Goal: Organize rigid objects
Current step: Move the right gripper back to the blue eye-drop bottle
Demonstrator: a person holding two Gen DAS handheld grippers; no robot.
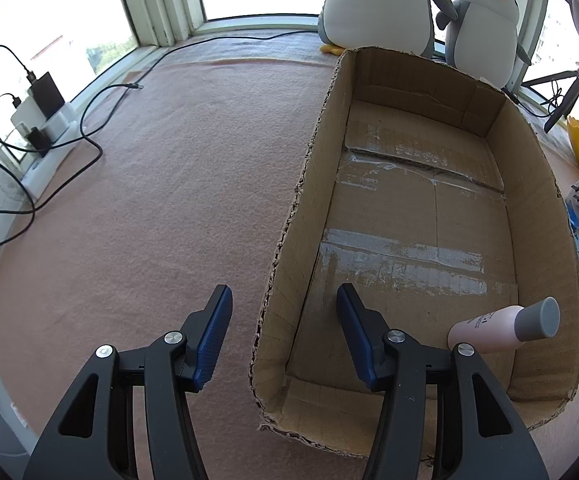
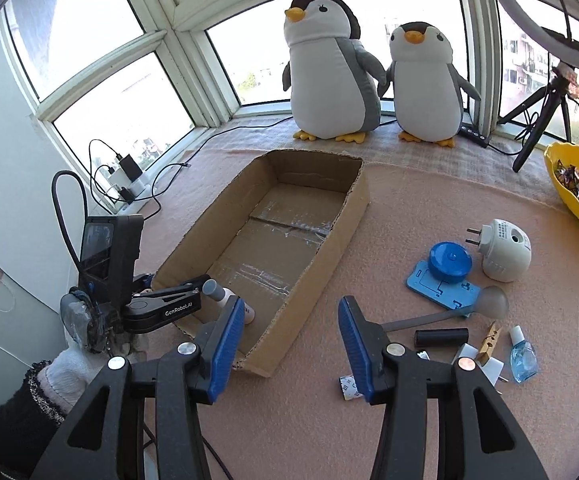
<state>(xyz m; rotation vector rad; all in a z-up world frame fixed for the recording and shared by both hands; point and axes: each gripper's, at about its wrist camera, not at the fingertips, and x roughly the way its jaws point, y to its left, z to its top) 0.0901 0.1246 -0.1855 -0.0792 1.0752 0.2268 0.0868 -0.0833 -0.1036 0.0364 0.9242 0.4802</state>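
The left gripper (image 1: 283, 300) tilts steeply down. Its jaws stand apart astride the box's (image 1: 289, 240) left wall, and the pads are clear of the cardboard. A white-gloved hand (image 2: 67, 366) with a dark sleeve holds it, partly cut off behind the right gripper's frame. The bottle (image 1: 485, 330) lies on its side at the box's near end, its base hidden by a finger. The right gripper (image 2: 289, 312) slants down over the cloth (image 2: 409, 200) just beside the box, with its jaws open and empty. A spoon's (image 2: 449, 312) handle end disappears behind its finger.
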